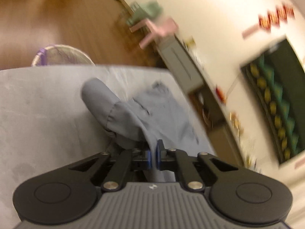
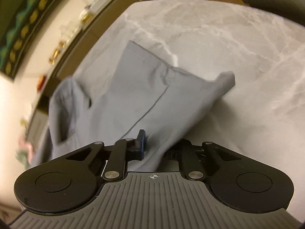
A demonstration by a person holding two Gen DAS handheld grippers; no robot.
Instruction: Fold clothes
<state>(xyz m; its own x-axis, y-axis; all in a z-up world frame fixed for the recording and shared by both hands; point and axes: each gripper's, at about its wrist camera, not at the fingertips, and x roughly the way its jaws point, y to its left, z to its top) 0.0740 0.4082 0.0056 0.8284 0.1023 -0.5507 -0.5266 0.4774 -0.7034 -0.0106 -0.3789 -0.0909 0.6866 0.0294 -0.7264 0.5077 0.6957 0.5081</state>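
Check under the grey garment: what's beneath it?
The grey garment lies on a marbled grey tabletop, bare around it. Both grippers, left and right, are shut on its near edge. Whatever lies under the cloth itself is covered.

a home room: wood floor, marble table, wall picture.

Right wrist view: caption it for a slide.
Right hand-held gripper shut on grey-blue shirt over marble-pattern table.
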